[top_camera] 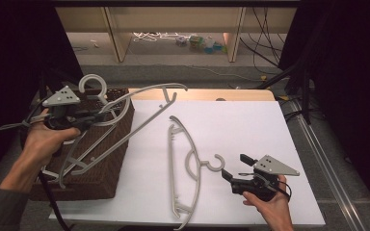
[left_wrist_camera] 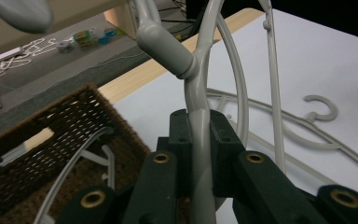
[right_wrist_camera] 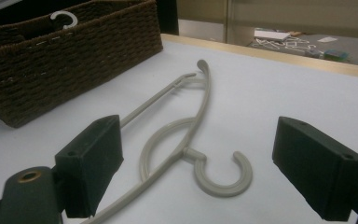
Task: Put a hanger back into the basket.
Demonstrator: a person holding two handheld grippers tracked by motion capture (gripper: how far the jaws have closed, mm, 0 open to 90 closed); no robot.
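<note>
The step in hand looks like moving hangers between the basket and the white worktop: one is being carried, the next is about to be picked up.

The left hand-held gripper is clamped on a grey hanger. In the left gripper view its two black pads are shut tight on the hanger's neck, just below where the hook joins the shoulders. In the high view that hanger is lifted and tilted over the basket's right rim, one shoulder end reaching out above the worktop, the other down toward the basket. Whether it is coming out or going in I cannot tell. Another hanger seems to lie inside the basket, though the weave hides much of it.

The right hand-held gripper is wide open and holds nothing. It sits low near the front of the worktop, aimed at the second hanger, which lies flat with its hook turned toward the gripper. In the right gripper view the hook lies between the spread jaws but ahead of them, untouched.

The next move calls for the right hand-held gripper to ease forward, straddle the neck beside the hook, and close firmly; the plastic is thin and lies flat, so the lower jaw must slide under it.
</note>
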